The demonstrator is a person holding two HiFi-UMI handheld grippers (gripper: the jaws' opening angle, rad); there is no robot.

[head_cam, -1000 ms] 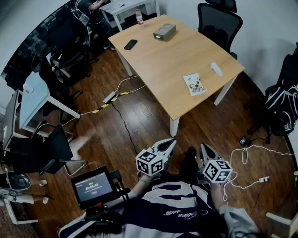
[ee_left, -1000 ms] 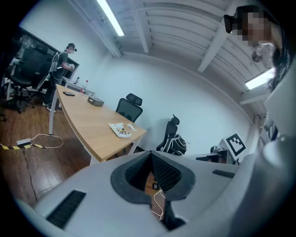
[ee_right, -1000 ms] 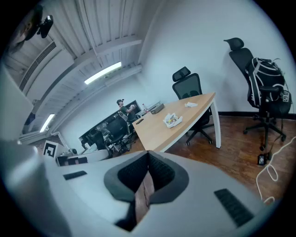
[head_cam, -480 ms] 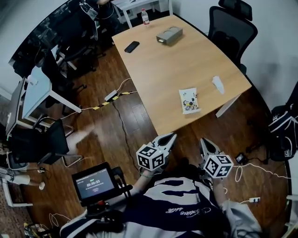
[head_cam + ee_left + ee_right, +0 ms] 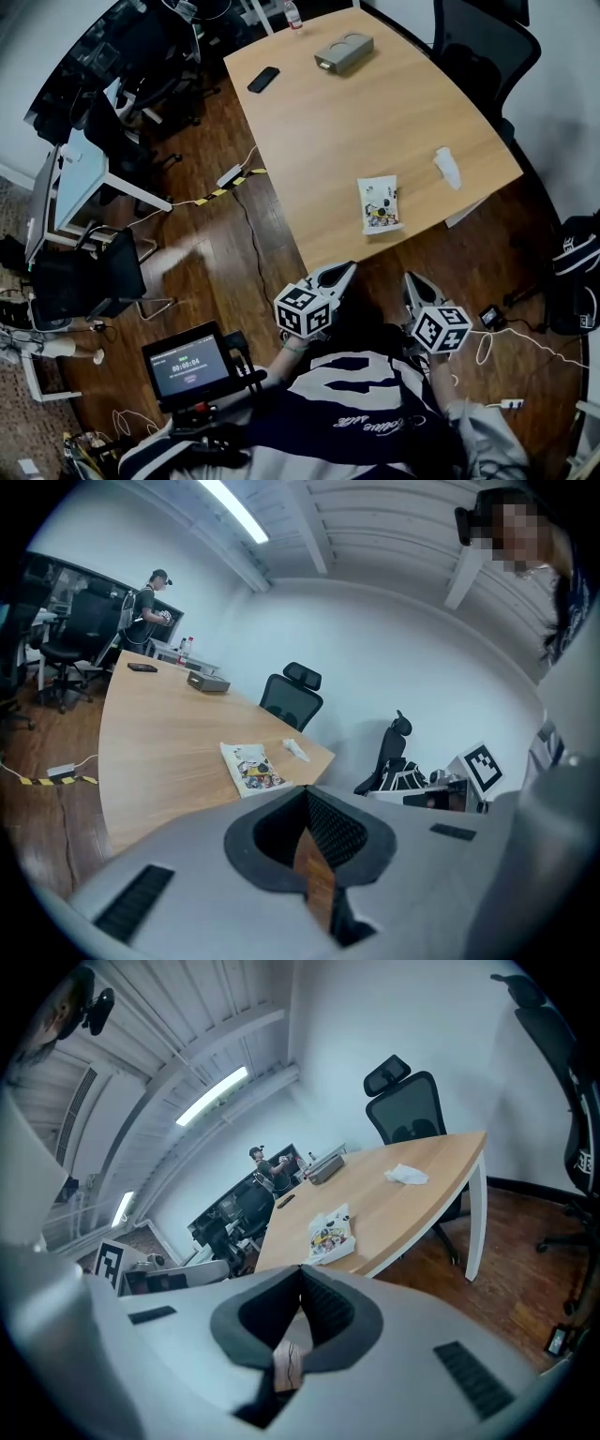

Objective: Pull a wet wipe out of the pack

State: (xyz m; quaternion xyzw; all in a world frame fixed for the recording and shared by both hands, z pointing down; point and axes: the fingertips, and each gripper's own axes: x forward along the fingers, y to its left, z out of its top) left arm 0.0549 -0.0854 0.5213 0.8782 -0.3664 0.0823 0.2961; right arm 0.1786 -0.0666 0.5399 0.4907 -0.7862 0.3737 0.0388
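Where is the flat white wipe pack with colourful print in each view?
Head view: flat white wipe pack, right of centre.
Left gripper view: pack left of centre, above the jaws.
Right gripper view: pack at centre, above the jaws.
Shared landmark: crumpled white tissue lying near it.

pack (image 5: 379,204): on the worktop (image 5: 319,141), near its front edge
tissue (image 5: 448,167): on the worktop, right of the pack
box (image 5: 343,52), phone (image 5: 262,79): at the worktop's far end, phone on the left
chair (image 5: 487,47): behind the worktop's right corner
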